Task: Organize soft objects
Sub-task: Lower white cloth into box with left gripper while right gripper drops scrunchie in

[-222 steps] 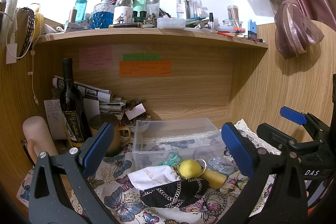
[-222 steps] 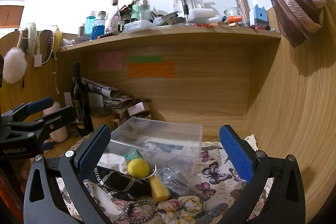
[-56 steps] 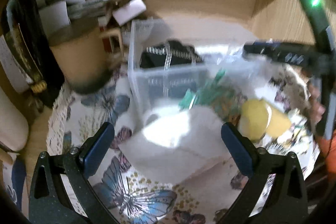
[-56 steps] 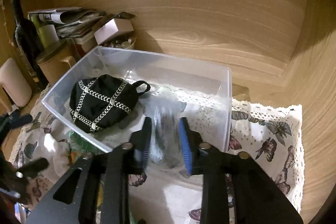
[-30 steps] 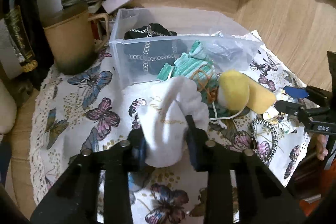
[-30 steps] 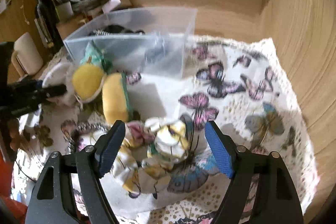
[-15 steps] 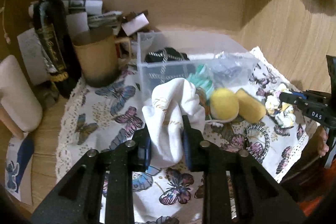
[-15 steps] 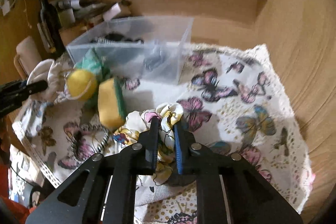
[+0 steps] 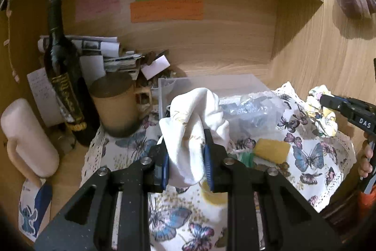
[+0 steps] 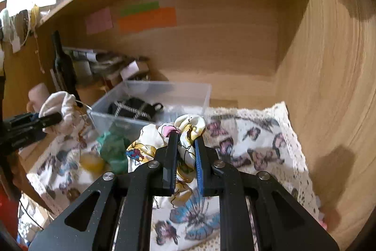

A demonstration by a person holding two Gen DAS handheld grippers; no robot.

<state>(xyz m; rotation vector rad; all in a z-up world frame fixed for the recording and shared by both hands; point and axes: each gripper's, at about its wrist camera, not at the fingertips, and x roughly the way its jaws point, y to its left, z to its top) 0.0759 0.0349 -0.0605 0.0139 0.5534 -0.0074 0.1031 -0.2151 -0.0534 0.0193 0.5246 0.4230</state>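
Observation:
My left gripper [image 9: 185,152] is shut on a white cloth pouch [image 9: 195,119] and holds it in the air in front of the clear plastic bin [image 9: 164,86]. My right gripper [image 10: 185,145] is shut on a floral fabric piece [image 10: 150,140], lifted above the butterfly cloth [image 10: 246,140]. The bin [image 10: 150,86] holds a black chain-trimmed pouch [image 10: 134,107] and a clear plastic bag [image 9: 253,107]. The floral fabric also shows at the right in the left wrist view [image 9: 322,114]. The white pouch shows at the left in the right wrist view [image 10: 58,107].
A yellow sponge [image 9: 270,149], a yellow ball [image 10: 91,164] and a green knit item [image 10: 112,147] lie on the butterfly cloth near the bin. A wine bottle [image 9: 63,77], a brown mug [image 9: 117,105] and a pink cup [image 9: 25,133] stand at the left. Papers lie behind; wooden walls enclose the nook.
Both grippers have risen. The white pouch is lifted higher in front of the bin. The floral fabric has come up off the cloth in my right gripper.

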